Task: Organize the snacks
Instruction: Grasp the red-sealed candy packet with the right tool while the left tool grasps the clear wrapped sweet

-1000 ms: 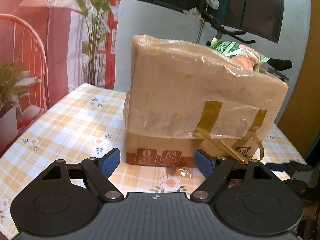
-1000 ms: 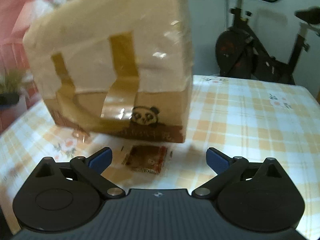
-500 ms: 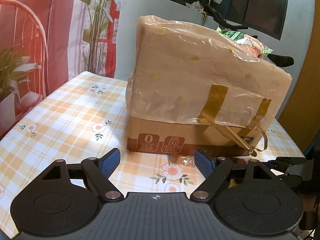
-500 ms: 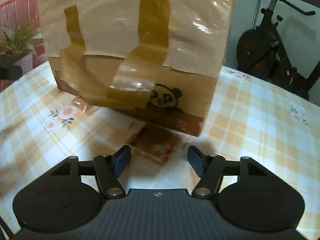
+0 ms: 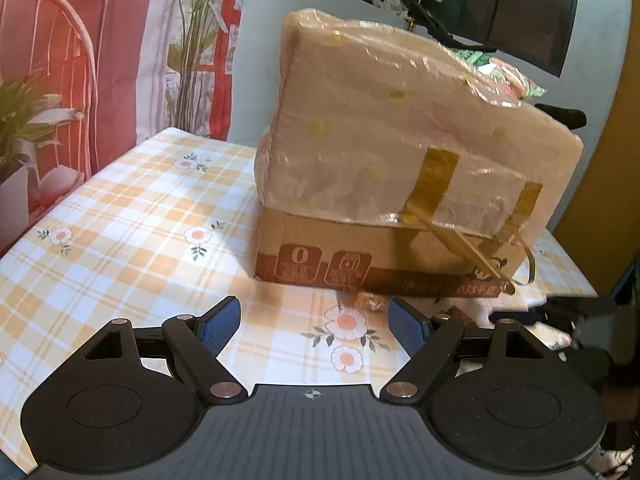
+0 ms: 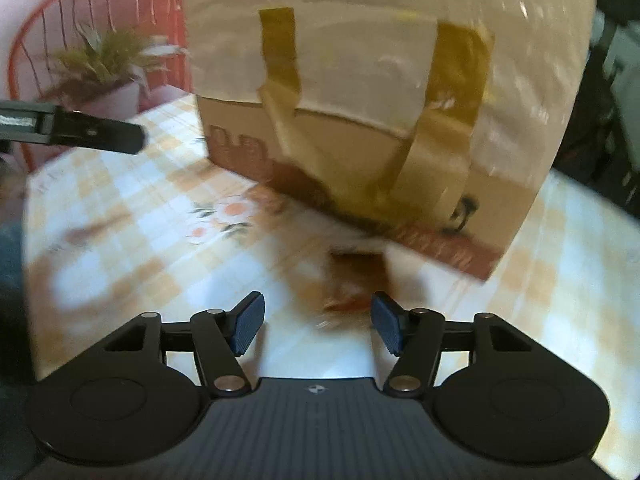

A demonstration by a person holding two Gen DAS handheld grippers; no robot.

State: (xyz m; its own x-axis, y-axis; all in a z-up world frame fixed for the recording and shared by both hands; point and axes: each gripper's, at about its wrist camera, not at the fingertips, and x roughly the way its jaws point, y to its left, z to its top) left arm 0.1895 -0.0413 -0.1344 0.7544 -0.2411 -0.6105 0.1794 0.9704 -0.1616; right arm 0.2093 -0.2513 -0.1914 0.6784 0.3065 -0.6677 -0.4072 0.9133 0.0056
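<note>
My right fingers (image 6: pixel 316 326), wide a second ago, are closing around the brown snack packet (image 6: pixel 354 280) on the surface (image 5: pixel 132 220) just before the box (image 6: pixel 384 92), not yet gripping; left fingers (image 5: pixel 314 328) wide, empty.

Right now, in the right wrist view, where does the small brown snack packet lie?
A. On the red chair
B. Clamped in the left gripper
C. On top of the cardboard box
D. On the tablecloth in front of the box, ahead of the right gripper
D: the blurred brown snack packet lies on the checked tablecloth just in front of the cardboard box, ahead of the right gripper, whose jaws are closing without touching it.
</note>
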